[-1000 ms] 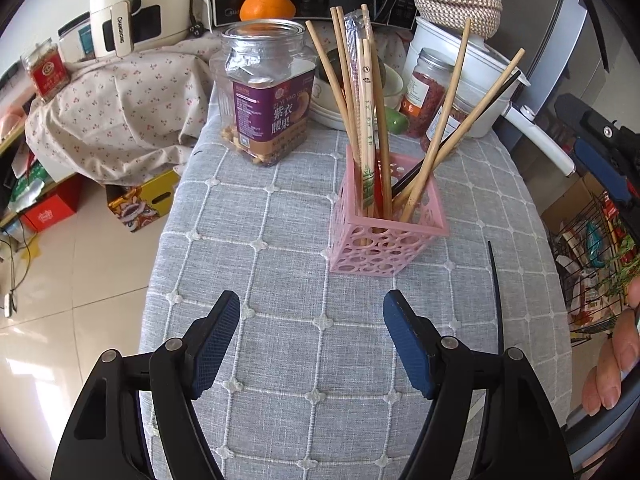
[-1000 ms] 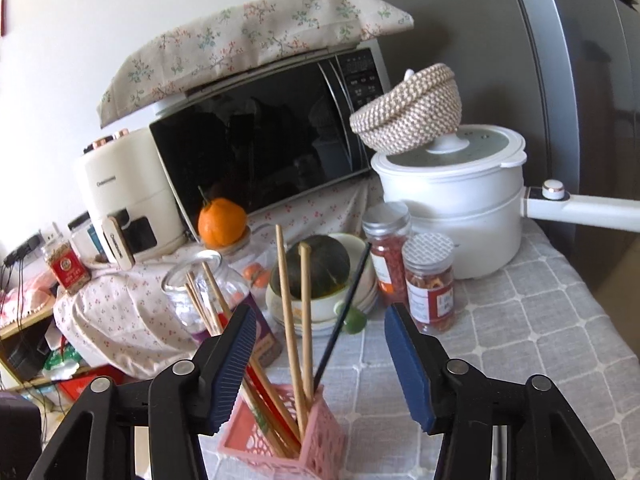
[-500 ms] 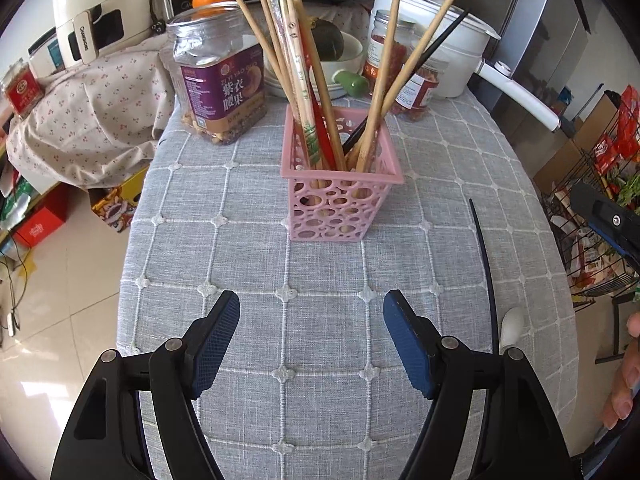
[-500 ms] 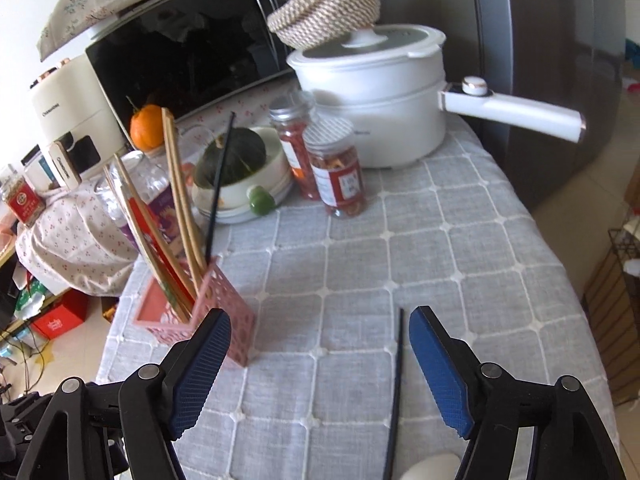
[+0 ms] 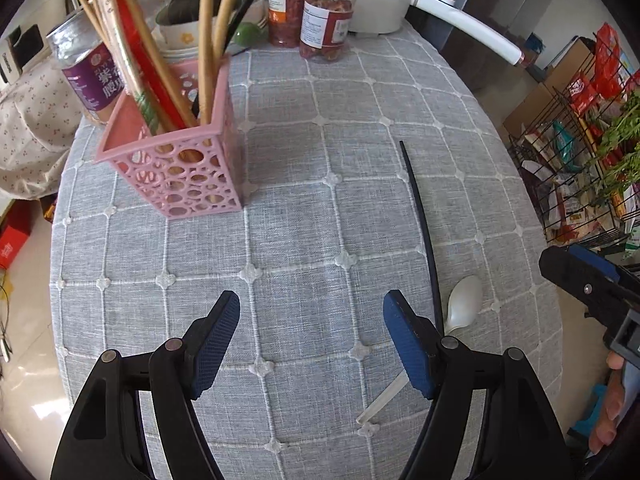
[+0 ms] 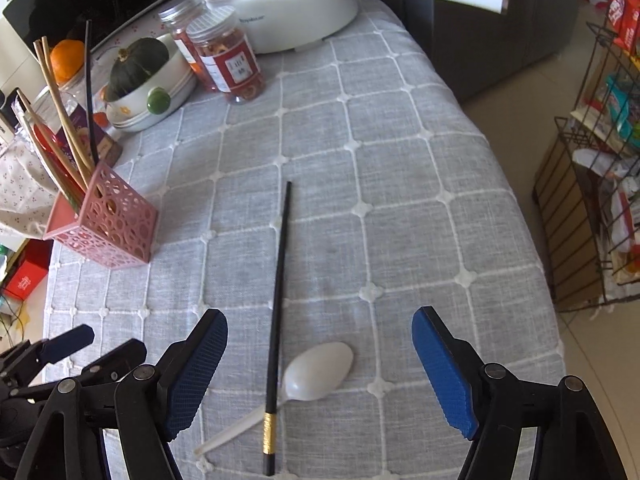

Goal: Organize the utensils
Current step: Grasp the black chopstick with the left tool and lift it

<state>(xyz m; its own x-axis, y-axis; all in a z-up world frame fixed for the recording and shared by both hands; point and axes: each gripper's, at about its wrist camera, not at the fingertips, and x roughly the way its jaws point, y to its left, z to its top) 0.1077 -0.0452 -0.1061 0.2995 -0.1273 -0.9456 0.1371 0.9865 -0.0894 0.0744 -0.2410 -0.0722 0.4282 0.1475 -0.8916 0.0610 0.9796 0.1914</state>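
A pink perforated holder (image 5: 176,168) (image 6: 108,228) stands at the left of the grey checked tablecloth and holds several wooden chopsticks and one black one. A single black chopstick (image 6: 279,280) (image 5: 420,216) lies on the cloth. Its gold-banded end crosses the handle of a white plastic spoon (image 6: 316,372) (image 5: 462,304). My right gripper (image 6: 318,364) is open and empty, above the spoon and the chopstick's near end. My left gripper (image 5: 312,332) is open and empty over bare cloth, left of the chopstick.
Two red-labelled jars (image 6: 224,60), a white pot with a long handle (image 6: 280,8), a bowl holding a green squash (image 6: 148,80) and a purple-labelled jar (image 5: 88,68) stand at the back. A wire rack (image 6: 600,160) stands right of the table edge.
Both grippers have pulled back and tilted down towards the near part of the table. The black chopstick and white spoon now lie between the right gripper's fingers. Both stay open.
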